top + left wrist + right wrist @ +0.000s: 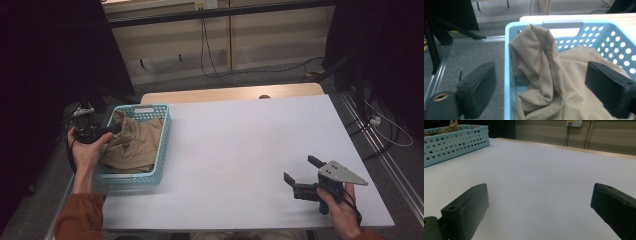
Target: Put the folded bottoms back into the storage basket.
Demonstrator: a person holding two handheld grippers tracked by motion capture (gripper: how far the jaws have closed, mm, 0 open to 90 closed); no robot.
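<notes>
The tan cloth (134, 142) lies bunched inside the blue basket (164, 131), one fold standing up at the basket's far-left corner, w/ the basket at the worktop's (240, 150) left edge. Left tongs (111, 130) sit at the basket's left rim, spread wide, nothing pinched; in the left gripper view one jaw is outside the basket wall, the other over the cloth. Judged step: letting go after stowing the cloth. To do it well, the left tongs should lift straight clear w/o snagging the raised fold or nudging the basket. Right tongs (300, 170) rest spread & empty, well right of the basket.
</notes>
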